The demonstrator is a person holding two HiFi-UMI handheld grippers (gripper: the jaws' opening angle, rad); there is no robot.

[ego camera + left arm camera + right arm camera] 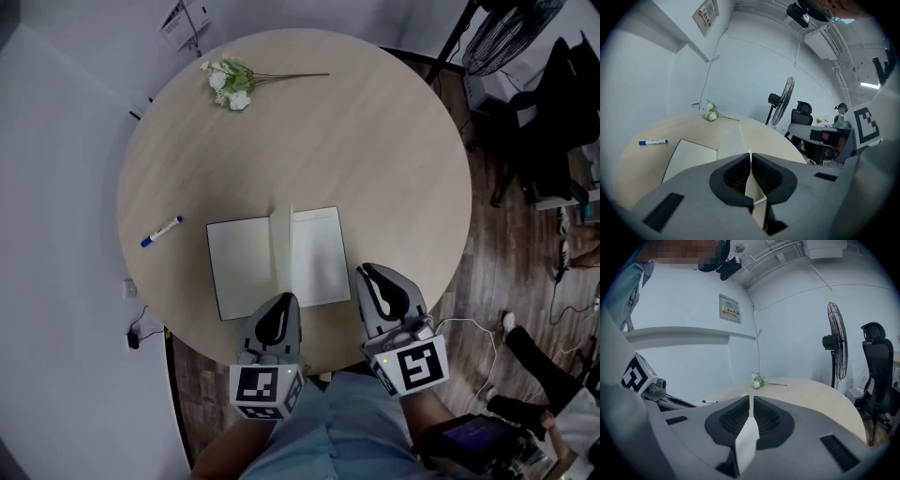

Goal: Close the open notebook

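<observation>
The open notebook (314, 255) lies at lower centre of the round table (375, 141), long axis left-right, spine pointing up the frame. The left gripper (277, 317) at its bottom edge and the right gripper (382, 289) beside its lower-right corner both have jaws together, empty.

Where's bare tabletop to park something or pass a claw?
Widest bare wood: between the flowers and the notebook, and the table right of it. A narrower strip separates the marker from the notebook. Crowded: the near edge, with left claw and right claw by the notebook.
</observation>
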